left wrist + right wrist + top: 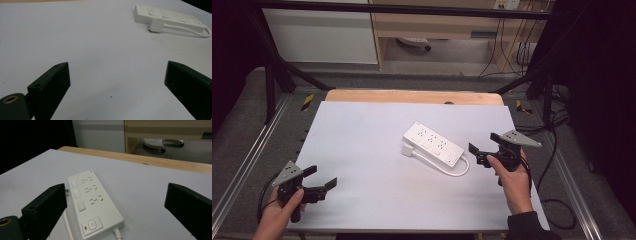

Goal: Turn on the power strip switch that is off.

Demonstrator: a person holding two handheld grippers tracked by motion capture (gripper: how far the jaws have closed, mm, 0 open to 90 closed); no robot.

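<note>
On the white table (362,150), right of centre, a white power strip (433,144) is lying flat at a slant, apart from both grippers. Its cable (447,170) is looping out from the near end and running back along the strip's left side to a white plug (407,149) lying just beside it. The left gripper (321,177) is hovering over the table's near left corner in the person's left hand (279,212), its jaws standing wide apart with nothing between them. The right gripper (484,146) is sitting in the right hand (514,180) near the right edge, just beside the strip, pointing at it, jaws likewise spread and empty. In the right gripper view the strip is showing three switches and a power button.
</note>
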